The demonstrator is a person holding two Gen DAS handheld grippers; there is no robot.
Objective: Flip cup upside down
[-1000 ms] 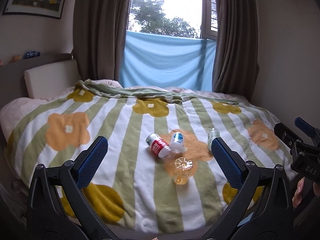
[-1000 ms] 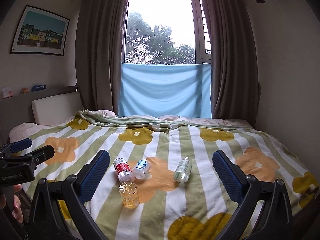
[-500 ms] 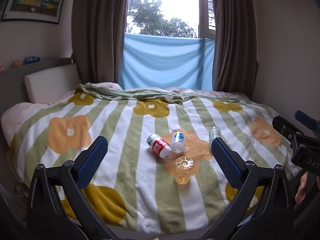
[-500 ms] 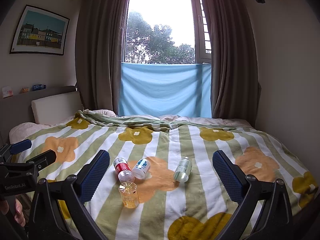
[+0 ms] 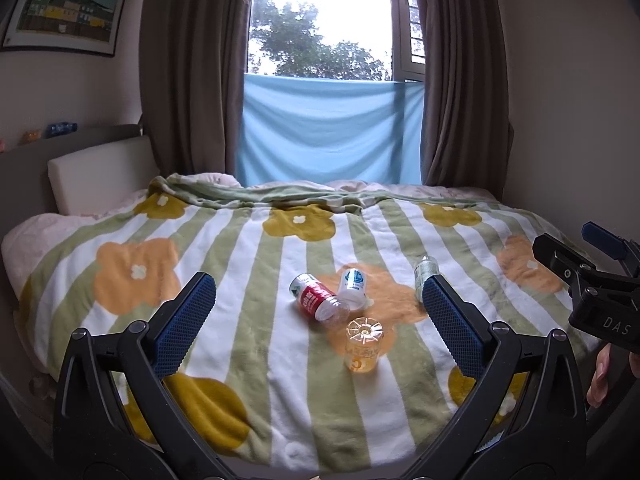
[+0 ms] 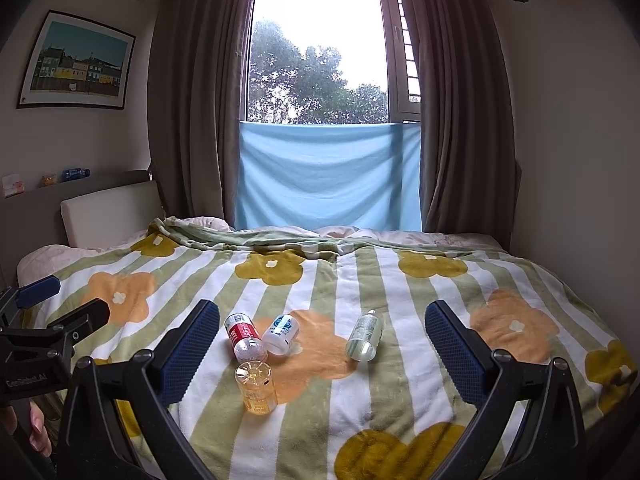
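Note:
A clear amber plastic cup (image 5: 363, 343) stands on the striped flower blanket with its ribbed base upward; it also shows in the right wrist view (image 6: 257, 387). My left gripper (image 5: 318, 322) is open and empty, held back from the cup near the bed's front edge. My right gripper (image 6: 322, 350) is open and empty, also short of the cup, which sits just right of its left finger. Each gripper shows at the edge of the other's view.
A red-labelled bottle (image 5: 316, 302), a white blue-labelled container (image 5: 352, 286) and a clear green-labelled bottle (image 5: 424, 272) lie on the blanket (image 5: 256, 360) behind the cup. Headboard and pillow stand at left, wall at right, curtained window behind.
The left wrist view has tilted up slightly and drawn back a little. The right gripper has barely moved. The cup and bottles have not moved.

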